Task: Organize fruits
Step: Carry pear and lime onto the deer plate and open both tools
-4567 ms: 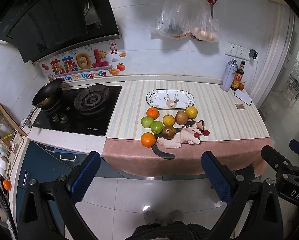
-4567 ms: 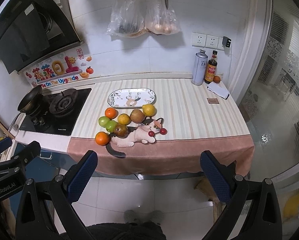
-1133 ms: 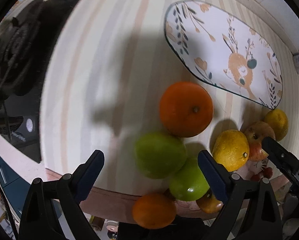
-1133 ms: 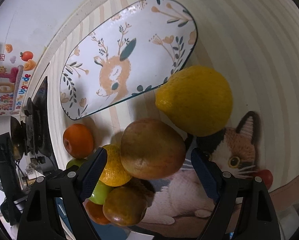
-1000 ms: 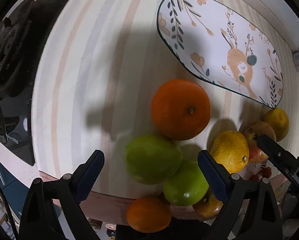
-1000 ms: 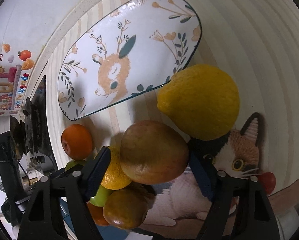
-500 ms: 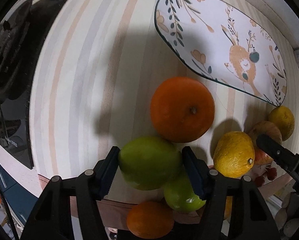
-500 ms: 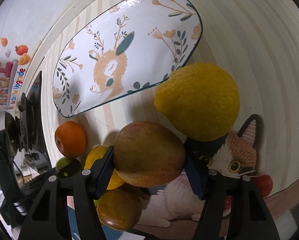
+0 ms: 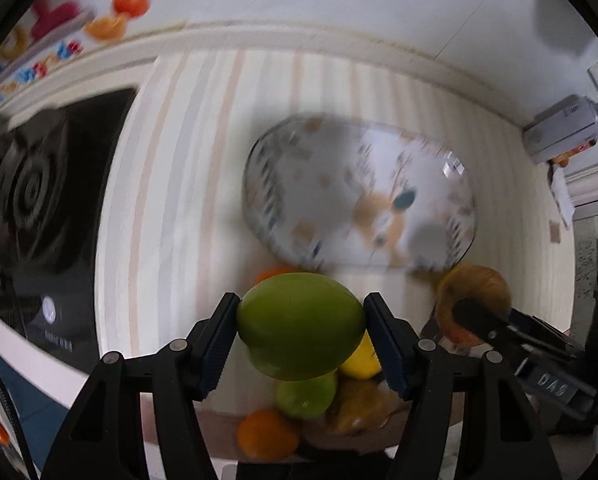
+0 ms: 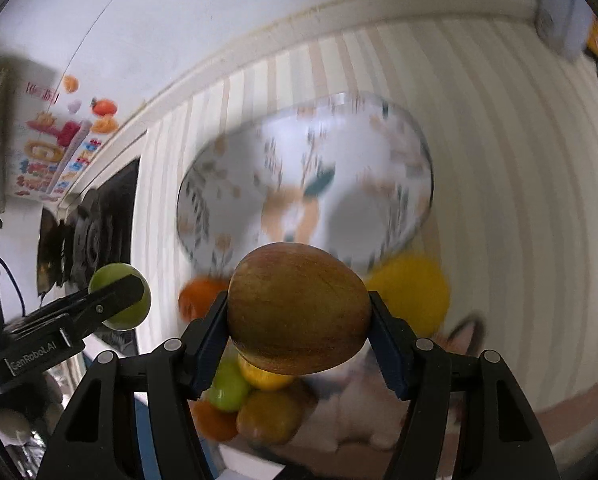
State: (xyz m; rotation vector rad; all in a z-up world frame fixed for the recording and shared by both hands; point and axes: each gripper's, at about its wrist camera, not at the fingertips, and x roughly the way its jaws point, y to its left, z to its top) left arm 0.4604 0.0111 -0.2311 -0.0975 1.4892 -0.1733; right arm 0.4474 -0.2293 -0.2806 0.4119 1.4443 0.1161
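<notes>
Moved: both fruits lifted off the pile since 0.5 s ago, now above counter, short of plate (image 9: 359, 200).
L gripper (image 9: 301, 326): clamped on green apple (image 9: 299, 324).
R gripper (image 10: 299, 320): clamped on brown-red apple (image 10: 297, 308).
Handling: firm, smooth, prob. slippery; hold across widest part.
Look: glossy skins, unmarked.

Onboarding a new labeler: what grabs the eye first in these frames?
Both grippers grip fruit: the left gripper is shut on a green apple, the right gripper on a reddish-brown apple. Behind them the blurred deer-print plate lies on the striped counter, fruit-free.
</notes>
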